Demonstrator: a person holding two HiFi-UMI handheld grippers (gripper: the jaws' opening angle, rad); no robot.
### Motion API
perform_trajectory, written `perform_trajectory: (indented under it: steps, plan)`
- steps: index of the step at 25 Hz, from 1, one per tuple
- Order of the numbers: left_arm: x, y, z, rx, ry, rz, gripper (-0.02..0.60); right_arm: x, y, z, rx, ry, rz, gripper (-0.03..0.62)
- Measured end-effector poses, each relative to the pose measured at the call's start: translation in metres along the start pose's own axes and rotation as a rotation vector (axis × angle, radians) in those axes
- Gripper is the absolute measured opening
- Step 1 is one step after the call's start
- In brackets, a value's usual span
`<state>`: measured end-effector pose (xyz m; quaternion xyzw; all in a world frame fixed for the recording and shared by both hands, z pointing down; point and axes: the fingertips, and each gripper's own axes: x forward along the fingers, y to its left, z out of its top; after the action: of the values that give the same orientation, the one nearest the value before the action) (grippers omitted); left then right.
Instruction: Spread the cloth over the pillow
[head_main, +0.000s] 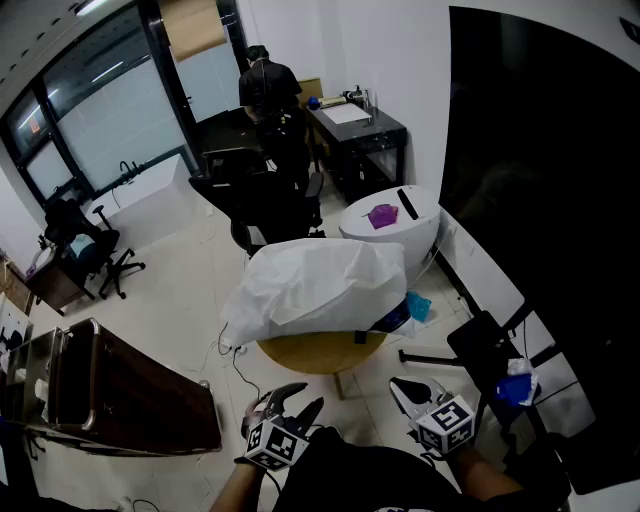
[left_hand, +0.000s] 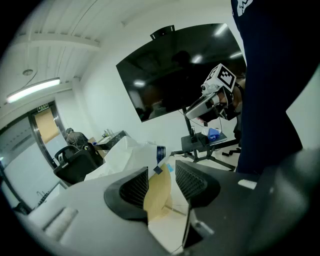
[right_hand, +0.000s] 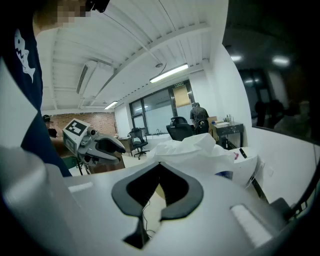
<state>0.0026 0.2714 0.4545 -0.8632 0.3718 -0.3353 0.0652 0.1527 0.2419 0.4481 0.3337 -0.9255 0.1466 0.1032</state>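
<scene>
Round surface (head_main: 320, 352) ahead of both grippers carries the cloth (head_main: 315, 285), draped over a hidden pillow. Left gripper (head_main: 300, 397) released, right gripper (head_main: 400, 388) clenched empty, both held clear, likely finished.

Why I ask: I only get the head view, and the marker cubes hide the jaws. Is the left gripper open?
Observer: Yes. The left gripper has its jaws apart, with nothing held between them.
Operator: And the right one?
Observer: The right gripper is shut, tips meeting, empty.
Operator: What is the left one aimed at?
Observer: In its own view, the gap between its jaws frames the edge of the wooden table, just below the white cloth.
</scene>
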Motion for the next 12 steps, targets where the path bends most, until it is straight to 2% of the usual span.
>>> perform_trajectory:
  steps: [6,12]
  plan:
    - [0.0,0.023,-0.009,-0.004,0.007,0.036,0.16,0.017,-0.008,0.006,-0.026,0.016,-0.011,0.012]
    - [0.013,0.067,-0.026,-0.036,0.024,0.07,0.161,0.042,-0.025,0.017,-0.045,0.03,-0.035,0.071]
